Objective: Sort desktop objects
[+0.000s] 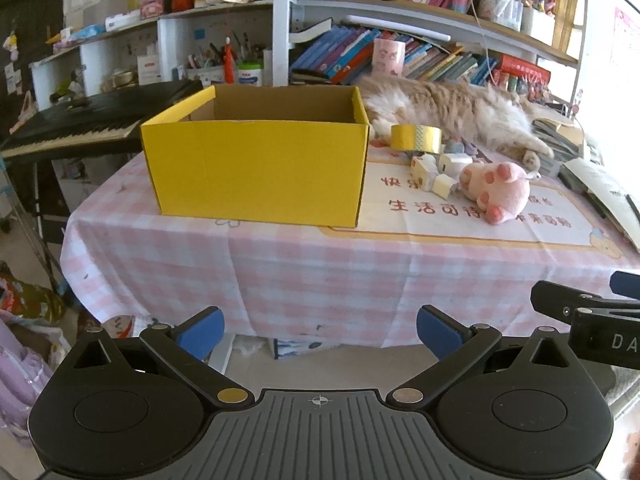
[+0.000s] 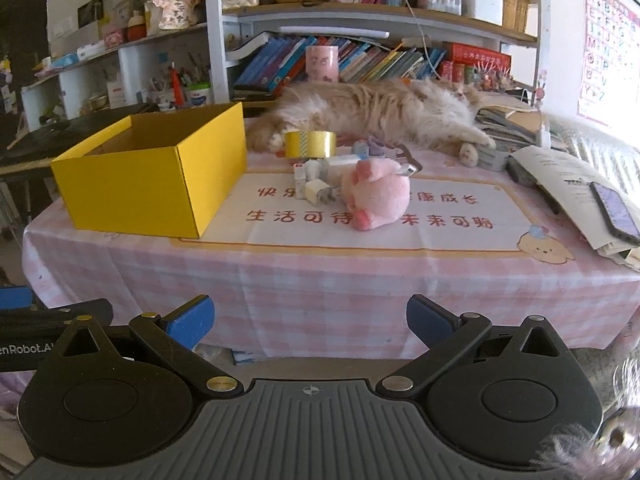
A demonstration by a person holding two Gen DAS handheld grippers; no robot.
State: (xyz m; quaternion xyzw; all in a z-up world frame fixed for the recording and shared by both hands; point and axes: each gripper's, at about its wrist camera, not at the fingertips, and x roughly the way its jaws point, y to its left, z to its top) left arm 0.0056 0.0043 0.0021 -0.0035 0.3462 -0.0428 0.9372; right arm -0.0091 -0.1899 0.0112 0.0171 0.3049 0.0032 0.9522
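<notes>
A yellow box (image 1: pixel 256 168) is seen on the left half of the left wrist picture, set on a table with a pink checked cloth (image 1: pixel 304 272). The box is open at the top, and only bare brown walls can be seen inside it; its floor is hidden, so what lies at the bottom cannot be told. To the right of the box, near the middle right of the picture, a roll of yellow tape (image 1: pixel 416 138) is stood on its edge. Just in front of the tape, a heap of small white blocks (image 1: pixel 434 170) is piled, and a pink plush toy (image 1: pixel 498 190) is laid touching the heap. Behind these things, a fluffy cat (image 1: pixel 444 110) is stretched out along the back of the table. In the right wrist picture, a dark phone (image 2: pixel 614 210) is seen on papers at the right edge. The left gripper (image 1: pixel 319 334) is held low at the bottom of its picture, in front of the table, with its blue fingers (image 1: pixel 202 330) spread wide apart and nothing between them. The right gripper (image 2: pixel 310 322) is held the same way, spread wide with nothing in it, well apart from the things on the table.
</notes>
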